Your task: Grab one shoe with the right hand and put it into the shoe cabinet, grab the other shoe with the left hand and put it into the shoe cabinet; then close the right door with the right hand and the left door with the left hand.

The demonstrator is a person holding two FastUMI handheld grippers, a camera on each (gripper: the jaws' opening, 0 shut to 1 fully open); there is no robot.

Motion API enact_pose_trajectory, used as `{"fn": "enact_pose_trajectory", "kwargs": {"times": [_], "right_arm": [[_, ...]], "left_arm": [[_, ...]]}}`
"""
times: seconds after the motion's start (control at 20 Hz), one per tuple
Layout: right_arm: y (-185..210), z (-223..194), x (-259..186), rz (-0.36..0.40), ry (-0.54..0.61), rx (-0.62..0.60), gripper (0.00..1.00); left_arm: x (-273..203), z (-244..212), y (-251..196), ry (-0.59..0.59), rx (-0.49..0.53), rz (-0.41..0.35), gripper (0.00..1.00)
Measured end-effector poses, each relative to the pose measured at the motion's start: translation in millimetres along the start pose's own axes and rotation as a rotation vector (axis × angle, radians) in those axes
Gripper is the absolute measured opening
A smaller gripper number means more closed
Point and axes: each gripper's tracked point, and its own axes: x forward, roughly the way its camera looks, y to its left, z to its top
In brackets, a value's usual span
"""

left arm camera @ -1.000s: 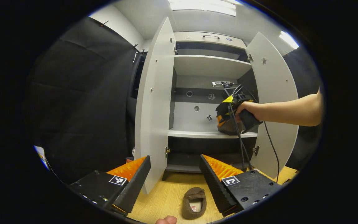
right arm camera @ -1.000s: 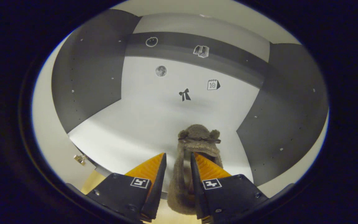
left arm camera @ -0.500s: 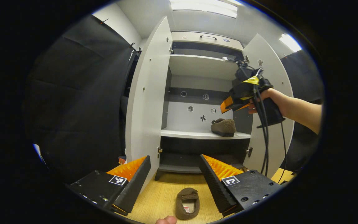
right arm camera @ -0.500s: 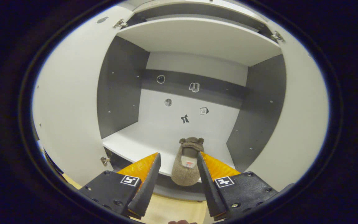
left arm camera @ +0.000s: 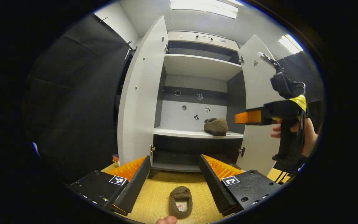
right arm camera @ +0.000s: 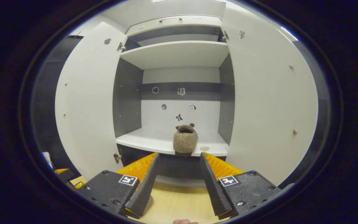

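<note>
Both doors of the shoe cabinet (left arm camera: 197, 93) stand wide open: left door (left arm camera: 138, 99), right door (left arm camera: 258, 102). One brown shoe (right arm camera: 185, 140) sits on the middle shelf (right arm camera: 154, 143), toward its right end in the left gripper view, heel at the front edge. Right tongs (right arm camera: 179, 183) are apart and empty, in front of the cabinet; that shoe lies ahead of them, above the gap between the fingers, clear of both. In the left gripper view the right tongs show at the right, held by a hand (left arm camera: 303, 133) beside the right door. The second shoe (left arm camera: 181, 201) lies on the wood floor (left arm camera: 157, 193) before the cabinet. Left tongs (left arm camera: 174, 182) are apart, empty; the floor shoe lies below, between the two fingers, touching neither.
</note>
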Motion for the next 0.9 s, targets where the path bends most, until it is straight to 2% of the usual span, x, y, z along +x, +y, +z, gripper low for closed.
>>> {"fn": "enact_pose_trajectory", "kwargs": {"times": [0.35, 0.55, 0.75, 0.9], "right_arm": [[-21, -74, -48, -0.072, -0.014, -0.024, 0.81], [-30, -109, -74, -0.111, -0.002, -0.028, 0.81], [-41, -118, -87, -0.132, 0.02, -0.004, 0.81], [-50, -115, -88, -0.146, 0.015, 0.004, 0.81]], "left_arm": [[-4, -19, -13, 0.037, 0.007, -0.031, 0.95], [-5, -45, -21, 0.098, 0.021, -0.051, 0.95], [0, -80, -47, 0.205, 0.005, -0.143, 0.95], [6, -128, -68, 0.378, -0.04, -0.233, 0.95]]}}
